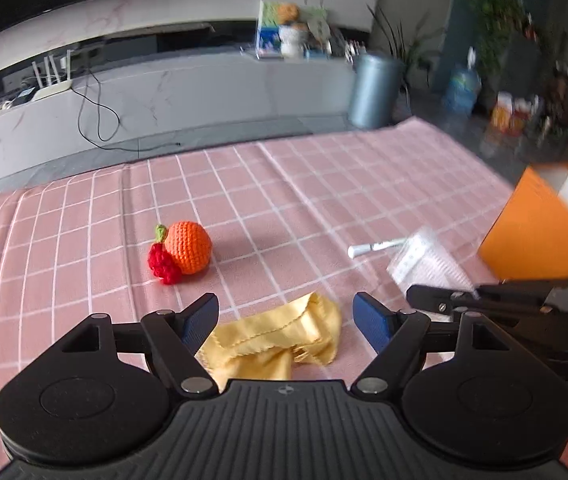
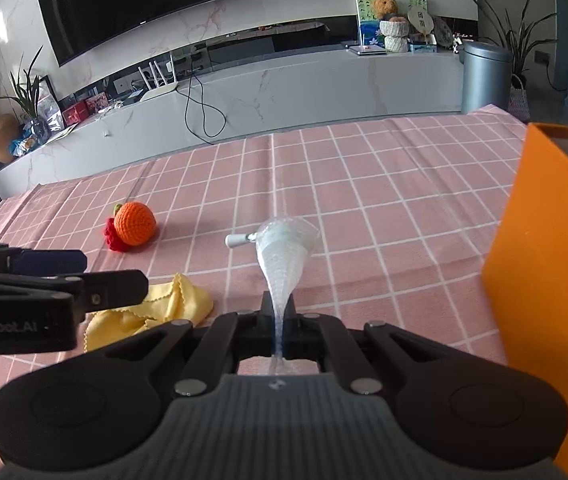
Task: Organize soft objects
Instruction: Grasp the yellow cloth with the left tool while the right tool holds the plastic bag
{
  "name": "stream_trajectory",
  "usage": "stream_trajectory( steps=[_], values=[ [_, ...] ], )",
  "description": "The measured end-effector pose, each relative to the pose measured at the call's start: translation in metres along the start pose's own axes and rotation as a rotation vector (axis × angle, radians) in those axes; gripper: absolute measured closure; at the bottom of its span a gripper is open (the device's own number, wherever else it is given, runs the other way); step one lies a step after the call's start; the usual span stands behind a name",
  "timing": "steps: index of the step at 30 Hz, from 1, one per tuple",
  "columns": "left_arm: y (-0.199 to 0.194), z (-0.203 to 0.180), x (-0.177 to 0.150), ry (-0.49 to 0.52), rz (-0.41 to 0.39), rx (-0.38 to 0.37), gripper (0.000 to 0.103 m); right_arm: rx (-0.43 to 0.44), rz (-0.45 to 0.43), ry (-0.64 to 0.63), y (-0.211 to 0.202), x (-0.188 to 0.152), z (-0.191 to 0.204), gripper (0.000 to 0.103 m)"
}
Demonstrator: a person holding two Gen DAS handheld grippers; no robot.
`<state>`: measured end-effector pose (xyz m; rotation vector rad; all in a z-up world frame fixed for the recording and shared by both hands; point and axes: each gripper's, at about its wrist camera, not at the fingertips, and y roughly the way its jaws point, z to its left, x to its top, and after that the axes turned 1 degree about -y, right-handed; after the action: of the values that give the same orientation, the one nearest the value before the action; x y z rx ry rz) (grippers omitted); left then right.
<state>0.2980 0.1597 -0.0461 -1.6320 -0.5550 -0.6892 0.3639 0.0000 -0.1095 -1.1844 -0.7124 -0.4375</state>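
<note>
Soft objects lie spread over a surface (image 2: 384, 184) covered in pink cloth with a white grid. Nearest the left claw (image 1: 286, 322) is a crumpled yellow cloth (image 1: 280, 340), resting flat on the pink cover between and just below the spread blue pads (image 1: 200, 322); the pads stand wide apart and touch nothing. From the right wrist view the same yellow cloth (image 2: 156, 312) sits at about 9 o'clock of the right claw (image 2: 278, 320), partly hidden behind the left claw's black finger.

At roughly 11 o'clock from the left claw, well apart from the cloth, sits a crocheted orange ball (image 1: 187, 246) with a small green leaf, touching a red crocheted berry cluster (image 1: 163, 264) on its left side.

The right claw is pressed together on the narrow end of a clear bubble-wrap pouch (image 2: 284, 256), which fans out above the pads toward 12 o'clock. A small white tube (image 2: 238, 239) pokes from the pouch's left side (whether it lies inside the wrap or just against it, I cannot tell). In the left wrist view the pouch (image 1: 424, 260) and tube show blurred at about 2 o'clock, beside the right claw's black body.

An orange box (image 2: 544, 260) stands on the surface at 3 o'clock of the right claw, its open top just visible. A fingertip shows at the lower right edge of the left wrist view.
</note>
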Motion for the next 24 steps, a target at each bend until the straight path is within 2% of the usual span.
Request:
stream_trajectory(
  steps=[7, 11, 14, 16, 17, 19, 20, 22, 24],
  values=[
    [0.03, 0.003, -0.002, 0.112, 0.147, 0.011, 0.013, 0.027, 0.053, 0.026, 0.013, -0.011, -0.003, 0.103],
    [0.043, 0.01, -0.009, 0.074, 0.198, 0.035, 0.019, 0.049, 0.059, 0.022, 0.013, -0.013, -0.001, 0.103],
    [0.046, 0.01, -0.012, 0.063, 0.2, 0.041, 0.035, 0.056, 0.06, 0.005, 0.012, -0.013, 0.002, 0.103],
    [0.046, 0.005, -0.012, 0.093, 0.199, 0.054, 0.051, 0.051, 0.057, -0.007, 0.012, -0.014, 0.004, 0.103],
    [0.045, 0.002, -0.011, 0.106, 0.199, 0.046, 0.055, 0.049, 0.056, -0.015, 0.012, -0.014, 0.005, 0.103],
    [0.043, -0.001, -0.01, 0.123, 0.204, 0.035, 0.07, 0.044, 0.057, -0.025, 0.011, -0.013, 0.005, 0.103],
    [0.043, -0.003, -0.009, 0.127, 0.206, 0.033, 0.074, 0.042, 0.058, -0.029, 0.011, -0.013, 0.006, 0.103],
    [0.045, -0.006, -0.008, 0.137, 0.207, 0.028, 0.092, 0.041, 0.06, -0.033, 0.011, -0.013, 0.006, 0.103],
    [0.045, -0.009, -0.009, 0.147, 0.201, 0.032, 0.095, 0.042, 0.062, -0.03, 0.01, -0.012, 0.005, 0.103]
  ],
)
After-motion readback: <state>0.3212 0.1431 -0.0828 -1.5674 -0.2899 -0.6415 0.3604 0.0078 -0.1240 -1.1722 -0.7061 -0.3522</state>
